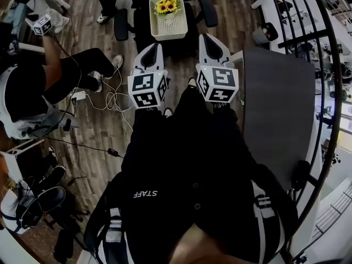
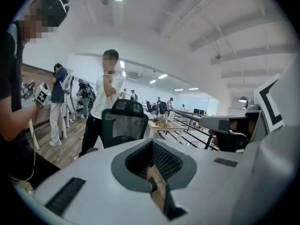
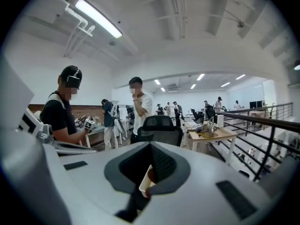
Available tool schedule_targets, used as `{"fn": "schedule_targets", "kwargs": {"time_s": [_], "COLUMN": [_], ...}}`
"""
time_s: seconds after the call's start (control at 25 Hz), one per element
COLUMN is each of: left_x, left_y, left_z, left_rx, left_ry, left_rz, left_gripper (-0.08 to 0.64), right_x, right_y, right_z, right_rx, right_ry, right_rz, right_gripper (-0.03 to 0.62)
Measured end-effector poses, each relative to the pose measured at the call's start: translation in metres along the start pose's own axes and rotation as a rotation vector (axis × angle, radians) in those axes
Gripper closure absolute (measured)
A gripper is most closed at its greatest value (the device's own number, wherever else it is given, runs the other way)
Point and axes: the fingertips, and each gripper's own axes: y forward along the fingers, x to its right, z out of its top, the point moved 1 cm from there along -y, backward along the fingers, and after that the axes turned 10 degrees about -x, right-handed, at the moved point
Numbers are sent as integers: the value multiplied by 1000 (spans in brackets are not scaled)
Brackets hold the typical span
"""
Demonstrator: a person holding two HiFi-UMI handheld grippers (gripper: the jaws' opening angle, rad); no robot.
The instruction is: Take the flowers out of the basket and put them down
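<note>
White basket (image 1: 165, 31) — yellow flowers (image 1: 166, 5) sit at its far end.

Bright tubes overhead, dim floor.
Around the ceiling tube (image 3: 96, 18) the walls (image 3: 140, 60) glare white; far below it, in the head view, the floor (image 1: 96, 136) lies murky, edges bend and blacken, nearest surfaces blur.

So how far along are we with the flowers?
Nothing is done yet: the flowers sit in the basket on the chair. The left gripper and right gripper are shut and empty, short of the basket. Lifting out and setting down remain.
</note>
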Motion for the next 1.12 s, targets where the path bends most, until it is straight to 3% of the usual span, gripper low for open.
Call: {"fn": "schedule_targets", "kwargs": {"time_s": [0.32,0.6,0.92,1.12], "left_x": [11,13,-8,-34], "left_y": [120,191,247,281], "left_z": [24,23,2,-15], "left_rx": [-39,-98,-202,-257], "left_ry": [-42,-66,-85,-96], "left_rz": [74,133,141,108], "left_gripper": [561,561,561,561], "right_x": [90,141,150,140], "right_y": [83,140,203,242], "right_z": [20,18,-6,-26], "right_rx": [-50,-105,-205,-257], "right_ry": [-12,-10,9,2], "right_rz": [53,92,115,81], "right_gripper": [580,580,580,580]}}
